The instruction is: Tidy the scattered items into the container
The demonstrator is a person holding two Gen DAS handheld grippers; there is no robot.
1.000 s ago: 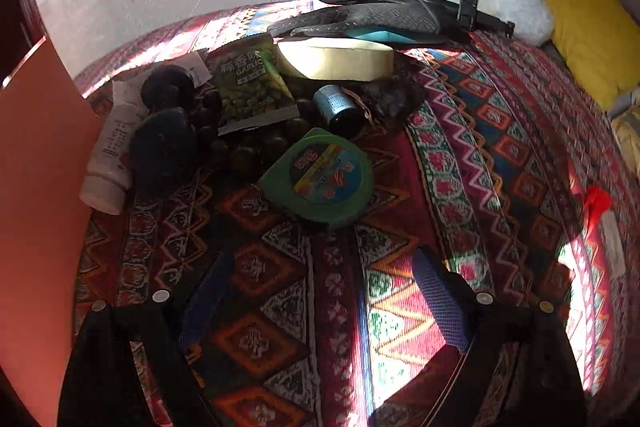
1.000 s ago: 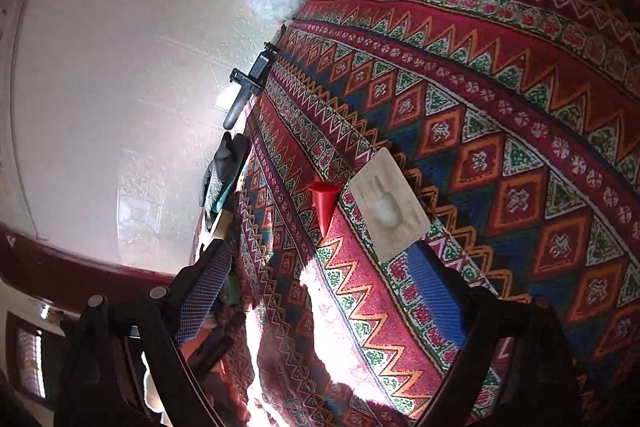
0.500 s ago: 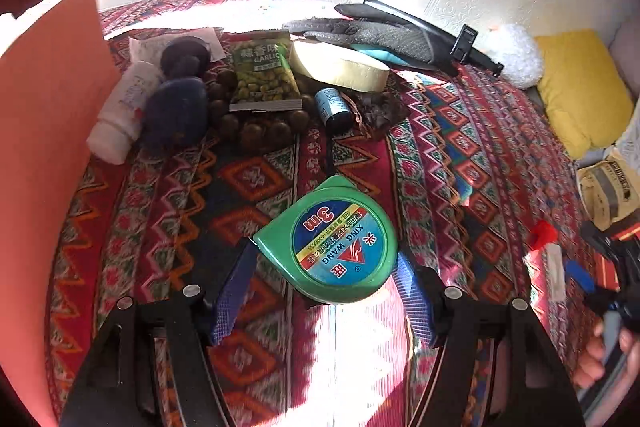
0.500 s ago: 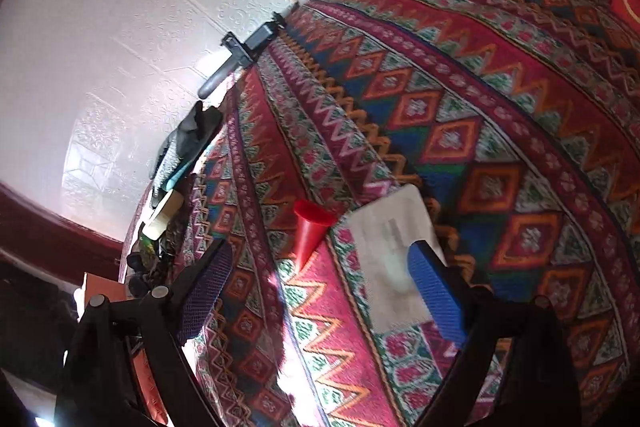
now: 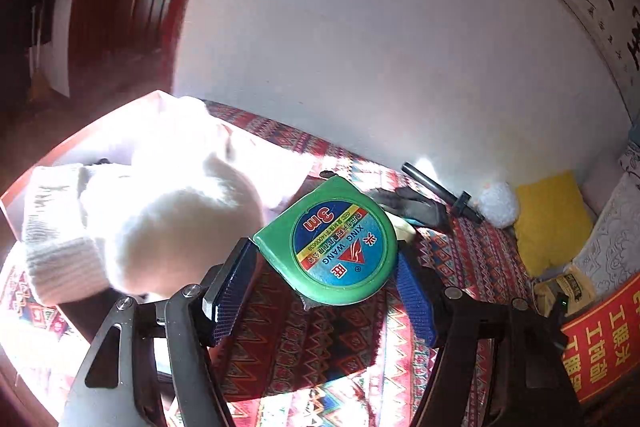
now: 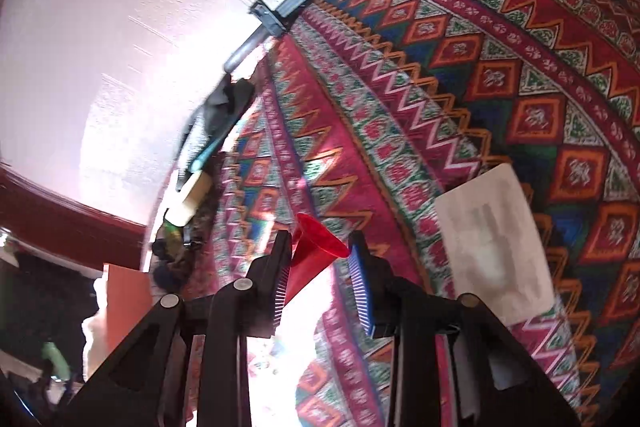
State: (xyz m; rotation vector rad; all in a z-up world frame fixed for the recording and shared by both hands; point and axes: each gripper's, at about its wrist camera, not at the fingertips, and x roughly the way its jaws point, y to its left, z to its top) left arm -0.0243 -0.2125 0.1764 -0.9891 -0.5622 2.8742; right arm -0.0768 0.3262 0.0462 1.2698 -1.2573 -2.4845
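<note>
Fingers (image 5: 230,287) of the left gripper (image 5: 326,283) are pinched on the round green plastic tape measure (image 5: 332,241), held up beside the orange-walled container (image 5: 52,155), best gripped across its hard, slick sides, while the right gripper (image 6: 320,279) is closed around the small red plastic funnel (image 6: 314,247).

green tape measure (image 5: 335,242) label "3m", "XING WANG" (upside down)

Container (image 5: 60,155) contents glare-washed; white packet (image 6: 492,243) blurred.
</note>
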